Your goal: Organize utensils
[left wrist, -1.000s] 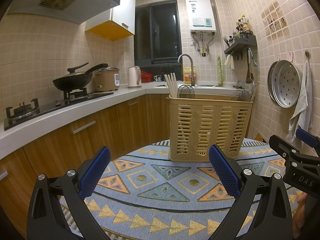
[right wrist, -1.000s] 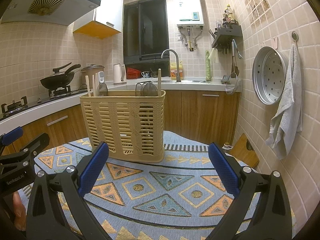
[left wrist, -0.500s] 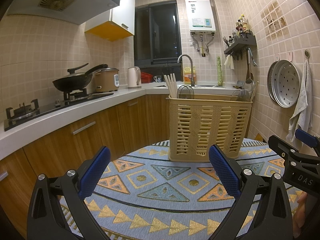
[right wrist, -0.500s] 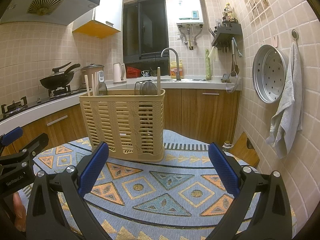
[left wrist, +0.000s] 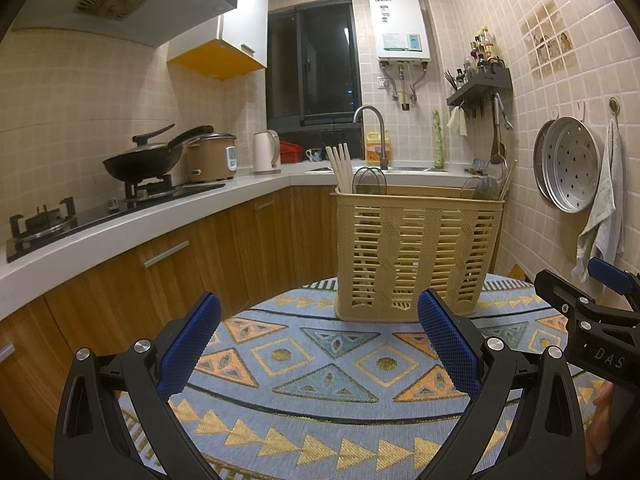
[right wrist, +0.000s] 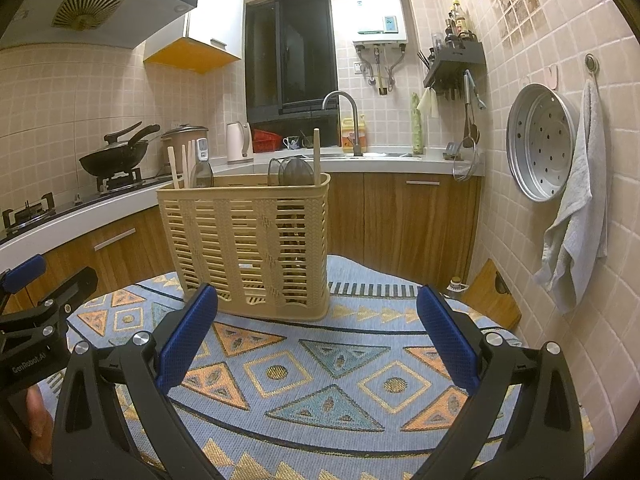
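Jaws, left gripper (left wrist: pixel 318 342): spread wide, nothing between the blue pads. Left wrist view. Utensil basket (left wrist: pixel 416 256), beige slatted plastic, upright on a patterned cloth (left wrist: pixel 280 360) covering a round surface; apart from the jaws, ahead and slightly right. Contents: chopsticks (left wrist: pixel 340 162) standing at the left end; dark round mesh skimmers (left wrist: pixel 370 182) beside them, more at the right end. Right gripper (left wrist: pixel 588 312) enters at the right edge.

Right wrist view. Jaws, right gripper (right wrist: pixel 318 340): likewise wide, holding nothing. Basket ahead and left, near the left pad but not touching. One tall wooden stick (right wrist: pixel 316 156) rises at the near right corner; pale chopsticks at the far left end; skimmers between. Kitchen counter (right wrist: pixel 380 162) with sink behind.

Handling, estimated: chopsticks light, stiff, smooth, likely to roll or pivot in a pinch; take hold on the exposed upper shaft, just above the rim. Skimmers light, mesh bendable; their handles sit hidden inside, so grip the wire rim edge. Basket light, may tip or slide on the cloth if a utensil snags.
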### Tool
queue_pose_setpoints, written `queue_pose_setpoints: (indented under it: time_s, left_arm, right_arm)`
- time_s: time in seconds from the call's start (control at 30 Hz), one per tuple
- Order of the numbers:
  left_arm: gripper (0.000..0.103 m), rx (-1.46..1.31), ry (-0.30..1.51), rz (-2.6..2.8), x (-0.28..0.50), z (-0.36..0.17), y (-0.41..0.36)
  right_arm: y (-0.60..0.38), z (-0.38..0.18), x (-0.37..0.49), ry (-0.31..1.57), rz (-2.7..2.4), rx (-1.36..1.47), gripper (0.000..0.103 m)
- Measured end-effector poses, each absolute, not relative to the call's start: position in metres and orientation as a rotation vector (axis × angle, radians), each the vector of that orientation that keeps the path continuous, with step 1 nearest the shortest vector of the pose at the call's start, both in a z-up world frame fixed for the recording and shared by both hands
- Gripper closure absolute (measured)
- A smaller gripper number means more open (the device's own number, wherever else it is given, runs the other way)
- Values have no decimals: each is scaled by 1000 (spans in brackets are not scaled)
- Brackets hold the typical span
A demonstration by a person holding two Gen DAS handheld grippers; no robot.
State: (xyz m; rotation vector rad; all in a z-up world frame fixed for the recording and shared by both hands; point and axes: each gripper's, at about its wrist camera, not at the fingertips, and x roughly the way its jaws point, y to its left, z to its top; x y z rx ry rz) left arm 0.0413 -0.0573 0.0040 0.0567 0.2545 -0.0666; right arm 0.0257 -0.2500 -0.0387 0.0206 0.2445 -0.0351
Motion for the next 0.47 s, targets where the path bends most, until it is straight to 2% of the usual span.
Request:
queue_pose_setpoints:
  time_s: [0.47]
  left_arm:
    - [7,58,258,-106,41,3,-56]
  right_arm:
    - [-251,-38,25,247,-34,23,8]
